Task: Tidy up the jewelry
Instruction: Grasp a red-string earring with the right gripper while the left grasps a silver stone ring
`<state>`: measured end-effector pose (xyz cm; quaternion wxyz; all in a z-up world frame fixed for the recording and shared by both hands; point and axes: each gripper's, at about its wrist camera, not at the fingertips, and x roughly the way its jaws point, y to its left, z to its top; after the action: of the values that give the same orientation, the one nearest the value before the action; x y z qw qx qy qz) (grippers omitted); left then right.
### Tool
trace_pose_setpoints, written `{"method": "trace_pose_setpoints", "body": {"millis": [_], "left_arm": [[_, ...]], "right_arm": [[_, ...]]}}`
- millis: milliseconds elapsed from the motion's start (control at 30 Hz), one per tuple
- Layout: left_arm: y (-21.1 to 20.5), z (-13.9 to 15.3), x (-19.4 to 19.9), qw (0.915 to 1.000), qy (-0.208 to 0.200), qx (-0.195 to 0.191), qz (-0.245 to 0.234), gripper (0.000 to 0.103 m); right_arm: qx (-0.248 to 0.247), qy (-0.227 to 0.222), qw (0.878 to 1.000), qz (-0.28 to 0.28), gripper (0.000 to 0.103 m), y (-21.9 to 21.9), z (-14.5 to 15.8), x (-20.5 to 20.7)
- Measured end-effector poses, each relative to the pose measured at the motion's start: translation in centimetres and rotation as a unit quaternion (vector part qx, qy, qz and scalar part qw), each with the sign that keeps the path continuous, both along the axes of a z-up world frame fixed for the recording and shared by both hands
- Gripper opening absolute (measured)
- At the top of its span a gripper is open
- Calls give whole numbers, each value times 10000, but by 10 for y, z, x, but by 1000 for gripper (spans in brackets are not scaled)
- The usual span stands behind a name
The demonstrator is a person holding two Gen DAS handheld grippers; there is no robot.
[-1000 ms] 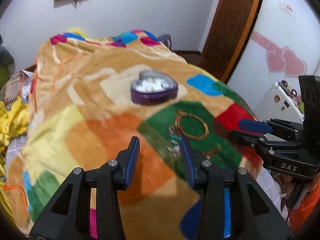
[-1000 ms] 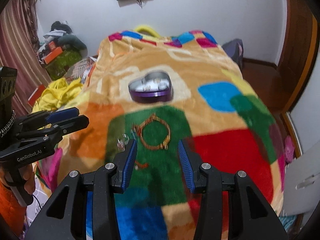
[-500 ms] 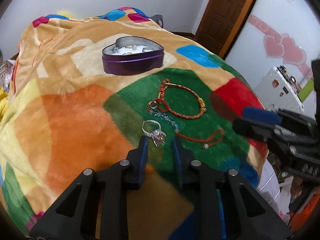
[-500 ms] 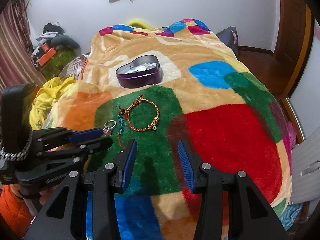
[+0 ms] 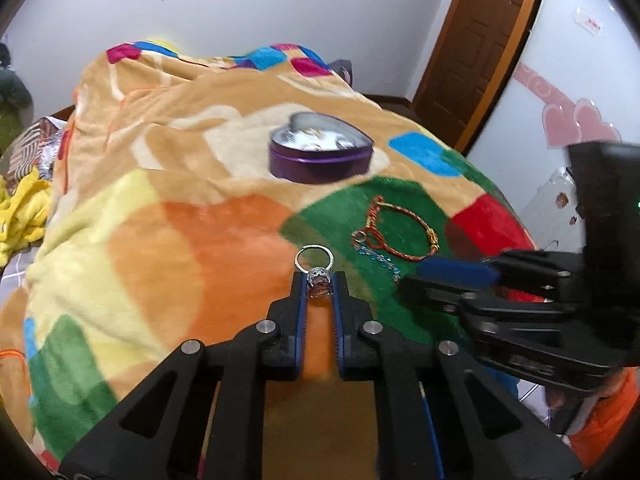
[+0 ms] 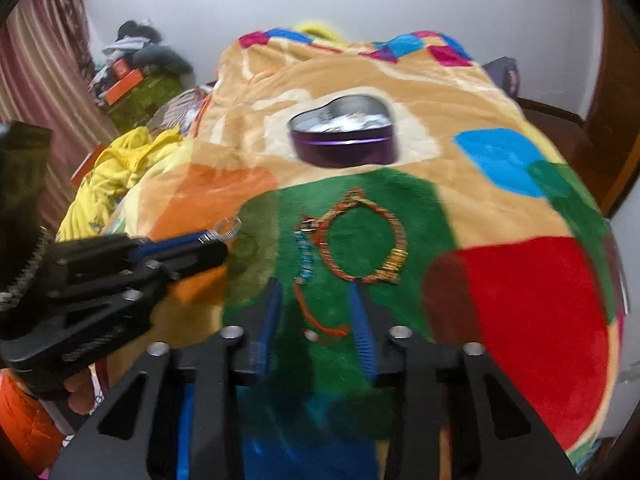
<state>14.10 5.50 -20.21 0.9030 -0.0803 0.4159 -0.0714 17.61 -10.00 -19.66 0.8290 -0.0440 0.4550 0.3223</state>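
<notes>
My left gripper is shut on a silver ring with a stone and holds it above the blanket; the ring also shows in the right wrist view at the left gripper's tip. A purple heart-shaped tin, open with jewelry inside, sits farther back on the bed and shows in the right wrist view too. A red and gold bracelet, a blue bead chain and a thin red cord lie on the green patch. My right gripper is open over the cord.
The bed is covered by a colourful patchwork blanket. Yellow clothes and clutter lie at the left of the bed. A wooden door stands at the back right. A white appliance with pink heart stickers is at the right.
My left gripper has shut on the silver ring and lifted it off the blanket. My right gripper has moved closer to the bracelet and cord.
</notes>
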Motion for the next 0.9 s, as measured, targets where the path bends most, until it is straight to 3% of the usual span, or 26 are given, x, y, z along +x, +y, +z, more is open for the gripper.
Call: {"method": "trace_pose_setpoints", "body": {"millis": [233,400,900], "left_arm": [[15,5,-6,9998,-79,-75,136,11],[15,8,-6,9997,-170,-70,130,11],[2,38,10,9984,-562,72,-31,11]], "right_arm": [[-297,-83,9995,39,13,23,-16,9],[-316,-134,9994,-7,7,22,-9,10],[143,-942,9952,-214,7,0,59,8]]}}
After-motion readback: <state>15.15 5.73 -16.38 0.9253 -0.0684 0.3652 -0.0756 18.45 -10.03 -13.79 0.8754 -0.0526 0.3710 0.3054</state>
